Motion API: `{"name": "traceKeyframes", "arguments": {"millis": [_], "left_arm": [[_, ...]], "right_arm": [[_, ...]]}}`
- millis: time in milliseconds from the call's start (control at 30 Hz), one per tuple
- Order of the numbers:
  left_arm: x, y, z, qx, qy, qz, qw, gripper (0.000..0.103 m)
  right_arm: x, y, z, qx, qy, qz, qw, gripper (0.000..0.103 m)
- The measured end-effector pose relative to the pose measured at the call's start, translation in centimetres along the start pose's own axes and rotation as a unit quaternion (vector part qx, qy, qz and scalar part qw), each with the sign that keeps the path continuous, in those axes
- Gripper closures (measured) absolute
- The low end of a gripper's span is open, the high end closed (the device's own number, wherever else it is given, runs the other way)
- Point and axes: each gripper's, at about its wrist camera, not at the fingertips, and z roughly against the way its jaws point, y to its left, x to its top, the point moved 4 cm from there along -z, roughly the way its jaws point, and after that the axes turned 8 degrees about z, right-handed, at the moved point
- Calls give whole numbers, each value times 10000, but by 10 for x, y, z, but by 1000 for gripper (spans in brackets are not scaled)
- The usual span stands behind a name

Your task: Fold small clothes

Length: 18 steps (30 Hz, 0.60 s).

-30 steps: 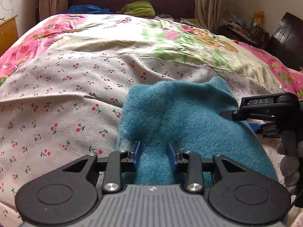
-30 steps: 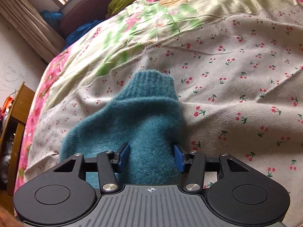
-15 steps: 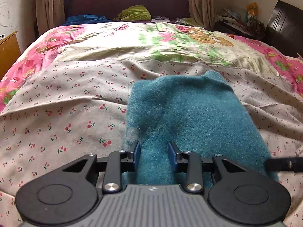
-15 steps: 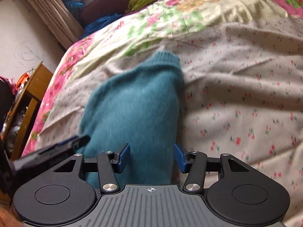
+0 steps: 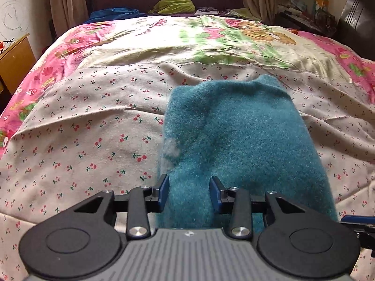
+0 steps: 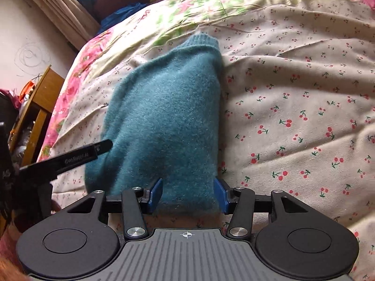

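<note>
The teal fuzzy garment [image 5: 236,135] lies on the cherry-print sheet [image 5: 82,128] of the bed, reaching from the bottom centre toward 12 o'clock in both views, with its ribbed cuff [image 6: 201,41] at the far end. The left gripper [image 5: 189,193] has its jaws partly open with the near edge of the cloth between them, and the right gripper [image 6: 187,193] stands wider open around the other near edge; whether either one really pinches the fabric I cannot tell

Black linkage arms; silver screws; blue fingers [image 5: 162,190]; ribbed grey housing.
</note>
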Motion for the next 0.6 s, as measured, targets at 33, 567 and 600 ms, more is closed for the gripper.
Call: {"name": "traceKeyframes", "arguments": {"millis": [33, 567, 600], "left_arm": [[-4, -1, 0, 31, 21, -44, 10000, 51], [-14, 10, -17, 79, 514, 368, 9980, 40], [-13, 11, -17, 69, 551, 419, 9976, 40]], "right_arm": [[-1, 1, -5, -84, 28, 72, 9999, 55], [-7, 13, -4, -481, 191, 237, 9984, 54], [-6, 14, 0, -491, 158, 245, 9984, 54]]}}
